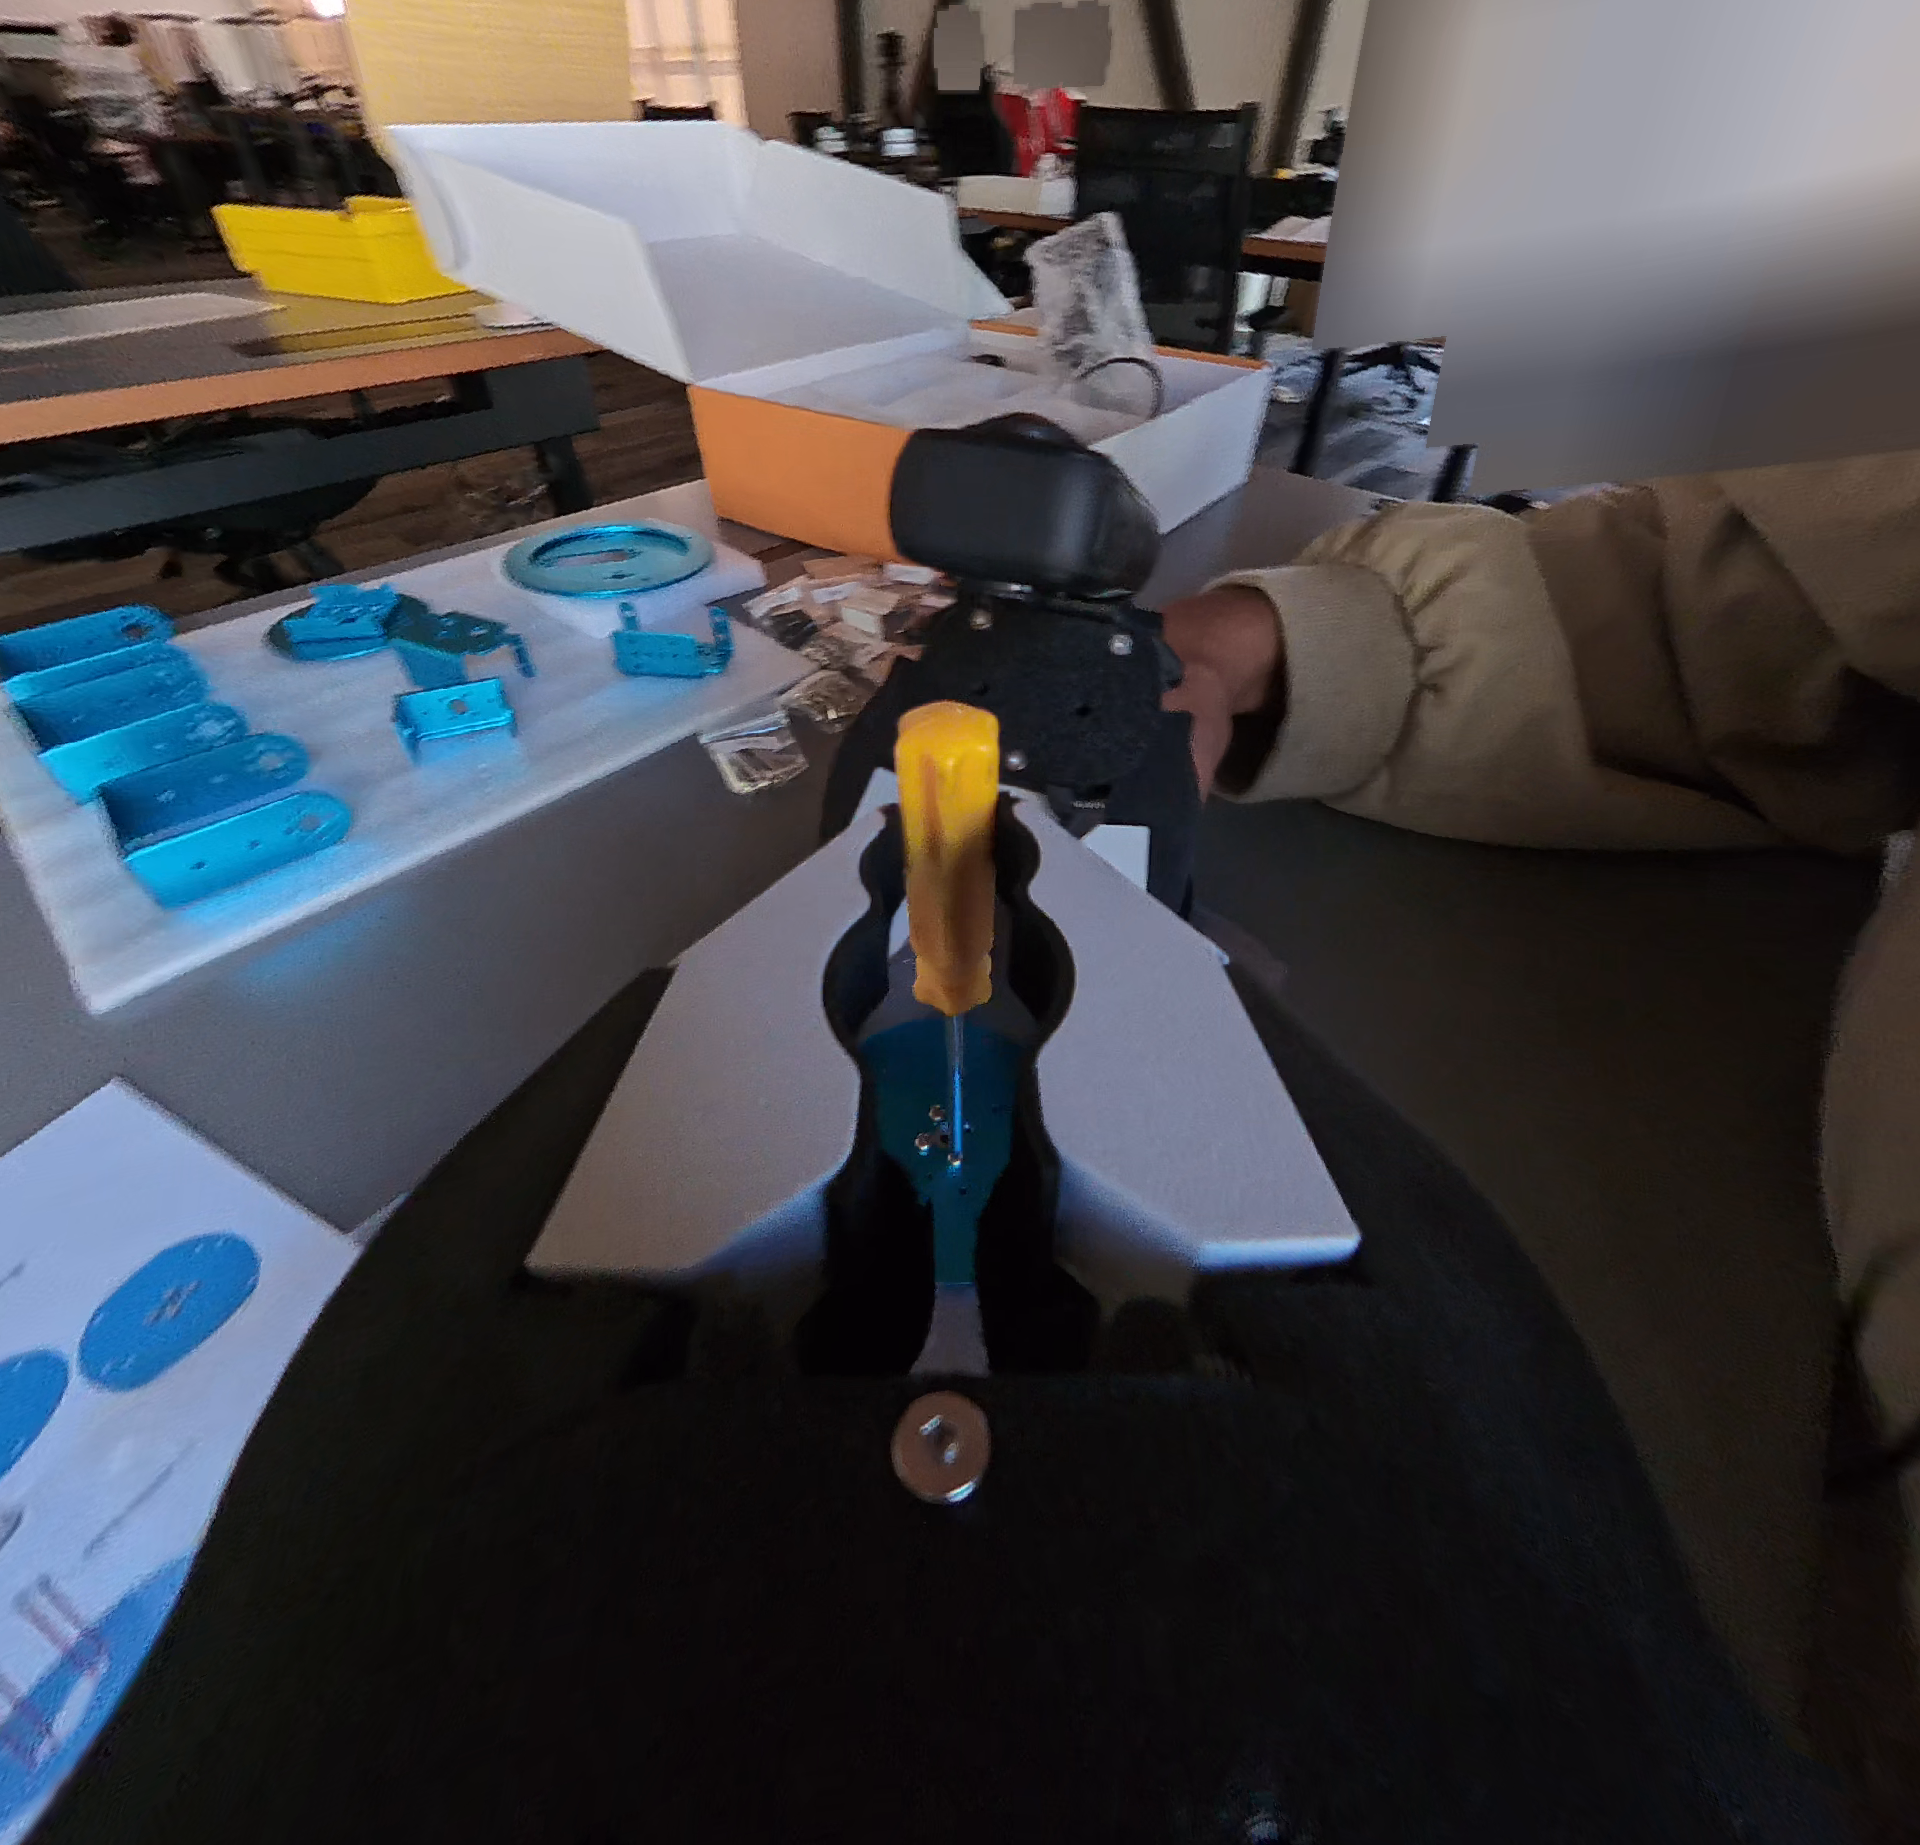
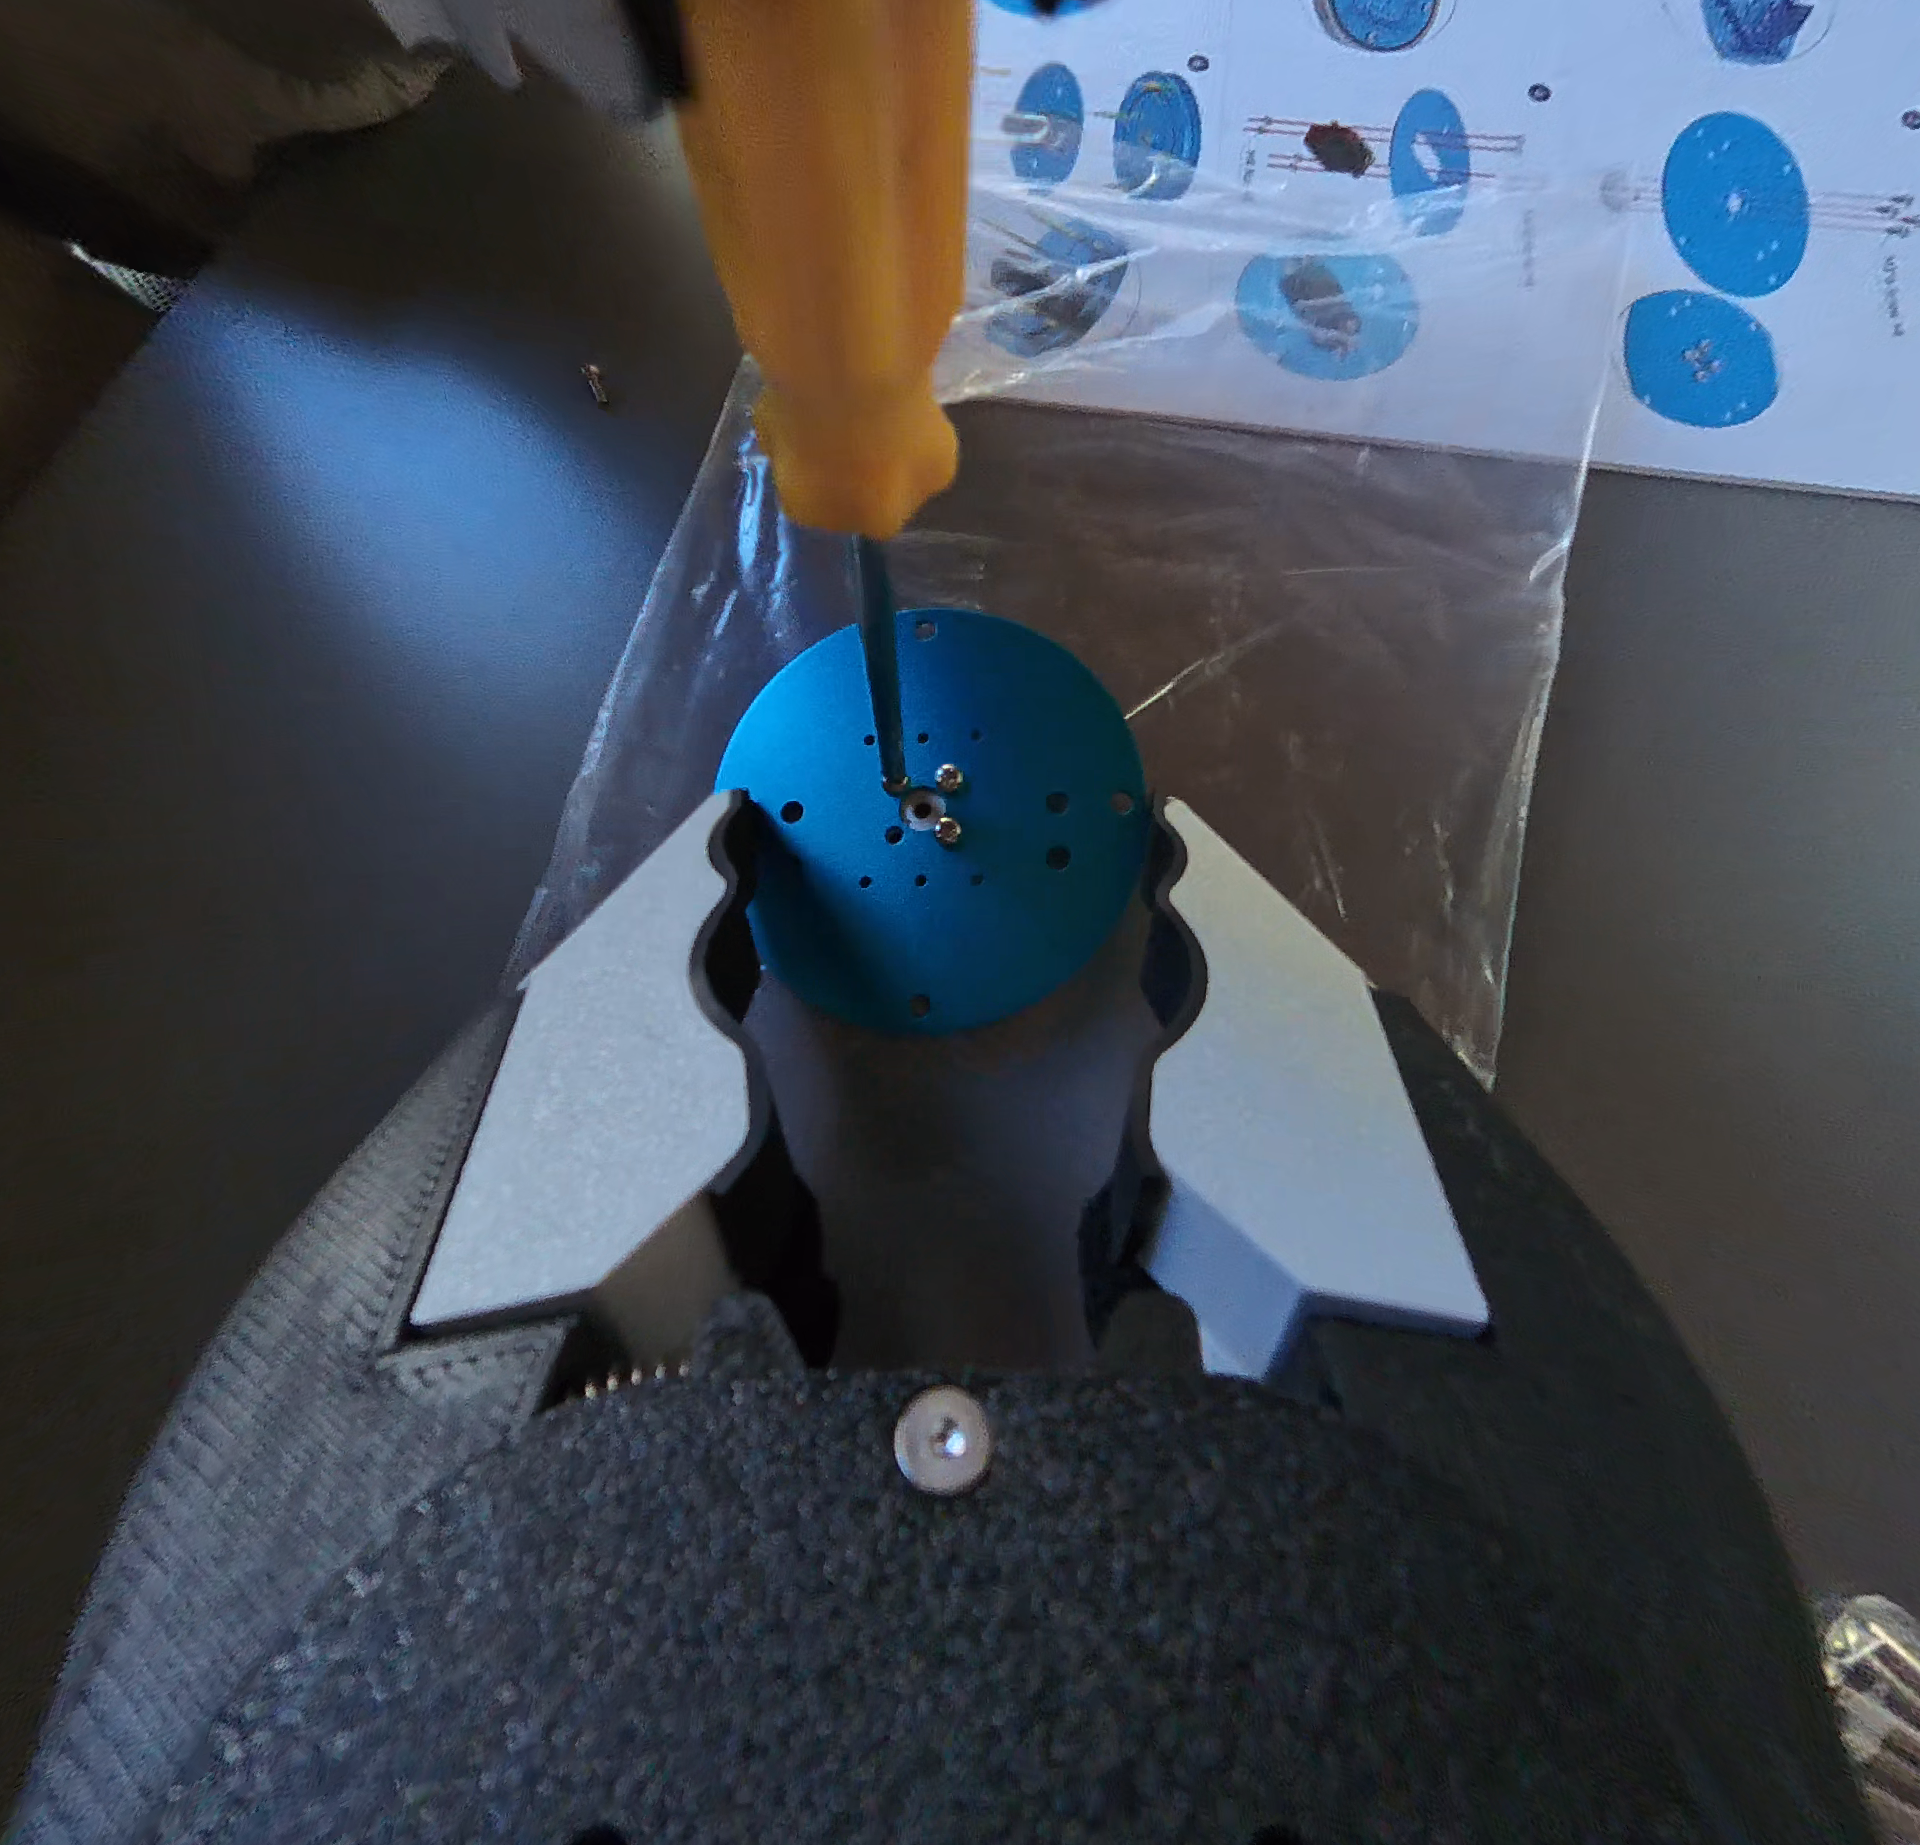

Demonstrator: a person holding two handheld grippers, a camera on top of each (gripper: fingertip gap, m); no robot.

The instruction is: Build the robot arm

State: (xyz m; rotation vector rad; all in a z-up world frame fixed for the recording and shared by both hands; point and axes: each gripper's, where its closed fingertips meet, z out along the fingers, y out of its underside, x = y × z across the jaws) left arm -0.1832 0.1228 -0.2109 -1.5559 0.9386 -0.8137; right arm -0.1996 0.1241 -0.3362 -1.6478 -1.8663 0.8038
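Observation:
My left gripper (image 1: 948, 819) is shut on the yellow handle of a screwdriver (image 1: 948, 860), which points down and away. Its thin shaft (image 2: 878, 652) reaches a round blue disc (image 2: 935, 922) with many small holes, and its tip sits on a screw near the disc's centre hole. Two silver screws (image 2: 948, 779) sit beside that hole. My right gripper (image 2: 945, 819) is shut on the disc, its fingertips (image 2: 717, 839) against the left and right edges. The disc lies over a clear plastic bag (image 2: 1299, 652) on the grey table. The right gripper also shows in the left wrist view (image 1: 1023, 673), held by a hand in a beige sleeve.
An instruction sheet (image 2: 1455, 133) lies beyond the bag. A loose screw (image 2: 594, 382) lies on the table to the left. A white foam tray (image 1: 343, 829) holds several blue brackets and a ring. Small parts bags (image 1: 831, 642) and an open orange-and-white box (image 1: 810, 465) stand behind.

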